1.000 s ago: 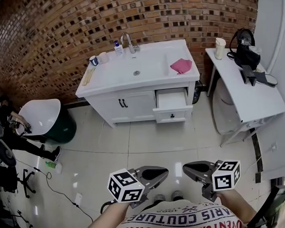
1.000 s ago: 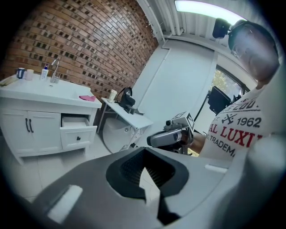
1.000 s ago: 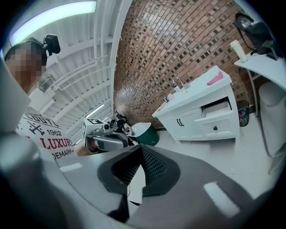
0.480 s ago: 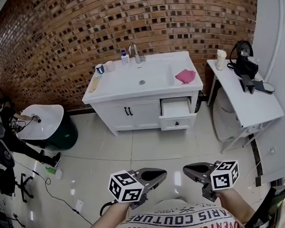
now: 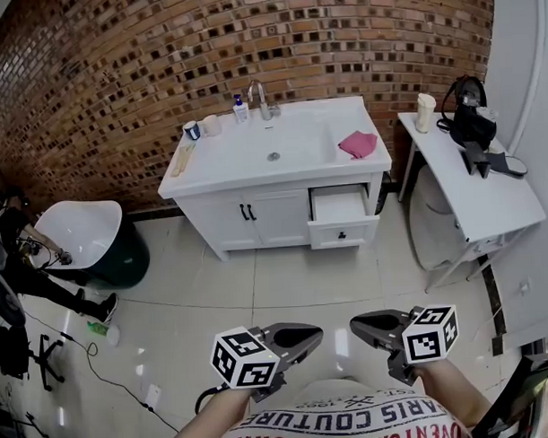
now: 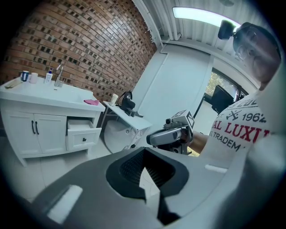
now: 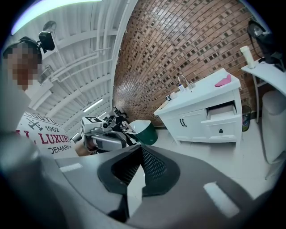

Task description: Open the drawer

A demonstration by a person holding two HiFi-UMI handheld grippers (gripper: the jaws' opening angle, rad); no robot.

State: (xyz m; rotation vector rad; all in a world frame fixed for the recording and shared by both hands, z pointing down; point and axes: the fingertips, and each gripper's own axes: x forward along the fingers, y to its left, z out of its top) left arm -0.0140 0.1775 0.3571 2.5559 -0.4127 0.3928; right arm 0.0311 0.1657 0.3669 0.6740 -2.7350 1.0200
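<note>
Standing partly pulled out, the drawer (image 5: 342, 216) sits at the right end of the white vanity (image 5: 256, 214), below the pink cloth (image 5: 357, 145) near the tabletop's right edge. Well apart from it, over the tiled floor (image 5: 214, 288), the left gripper (image 5: 309, 333) and right gripper (image 5: 360, 325) hang side by side, each with jaws closed together on nothing.

The room is viewed steeply downward from head height, with the white vanity (image 5: 277, 169) well away at the brick wall (image 5: 161, 74). The low gripper views are crossed: the right gripper (image 6: 151, 139) is caught from the left, the left gripper (image 7: 123, 142) from the right. The vanity is shared by all three.
</note>
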